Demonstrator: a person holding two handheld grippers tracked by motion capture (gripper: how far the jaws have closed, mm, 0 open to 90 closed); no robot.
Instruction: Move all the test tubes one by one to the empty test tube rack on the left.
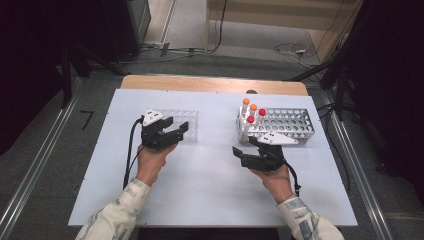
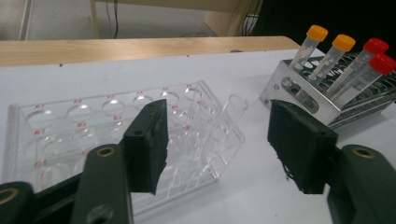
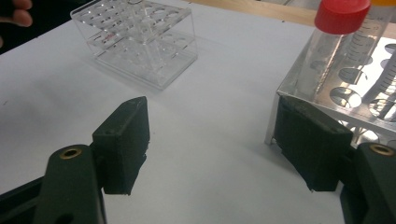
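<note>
A clear plastic rack (image 1: 186,119) lies on the white table at the left. One clear tube without a cap (image 2: 227,117) leans in its near right corner. My left gripper (image 1: 175,128) sits at the rack's near edge, open; in the left gripper view (image 2: 218,122) the tube shows in the gap and neither pad touches it. At the right a metal rack (image 1: 290,125) holds two orange-capped tubes (image 1: 246,102) and two red-capped tubes (image 1: 262,112). My right gripper (image 1: 246,148) rests just in front of the metal rack's left corner, open with nothing in it (image 3: 212,123).
A white sheet (image 1: 210,175) covers the table, with a wooden strip (image 1: 210,83) along its far edge. Bare sheet lies between the two racks and in front of both hands. Cables and dark stands are on the floor beyond.
</note>
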